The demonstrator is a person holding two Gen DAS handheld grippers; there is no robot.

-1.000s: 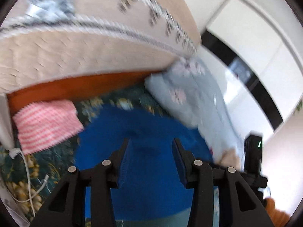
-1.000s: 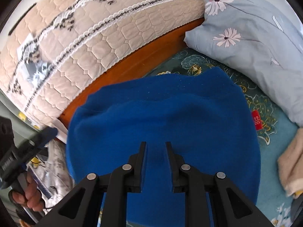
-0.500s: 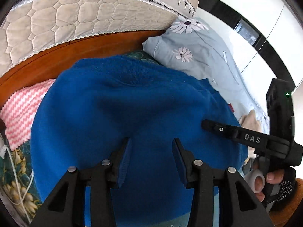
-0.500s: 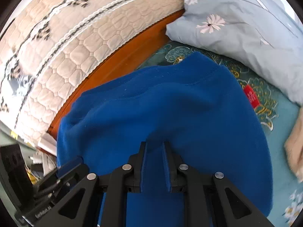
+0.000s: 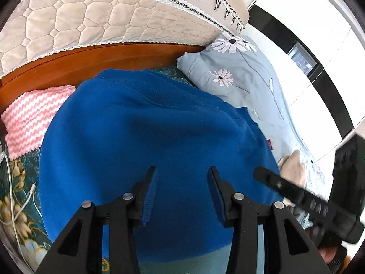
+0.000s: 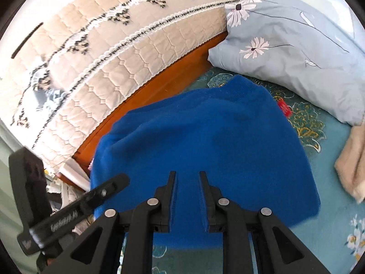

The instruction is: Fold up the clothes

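A blue sweater [image 5: 141, 141] lies spread on the bed's teal floral sheet [image 6: 337, 226], its far edge running close along the orange wooden headboard rail [image 5: 75, 68] below the quilted beige cover [image 5: 95, 20]. On its left side it touches a pink-and-white zigzag cloth [image 5: 29, 118]; on its right a small red tag [image 6: 284, 109] marks the edge, with a strip of bare sheet between it and the grey-blue daisy pillow [image 6: 296, 45]. A folded beige cloth [image 6: 353, 159] sits well apart on the right, and a white cable [image 5: 13, 196] trails over the sheet to the left. The left gripper [image 5: 182, 194] hangs over the sweater's near part, its jaws standing moderately wide with nothing pinched between them. The right gripper [image 6: 188, 191] hovers over the near right portion, jaws narrow; the blue fabric fills the gap behind them, but whether they pinch it I cannot tell. The widest free sheet lies at the near right corner.
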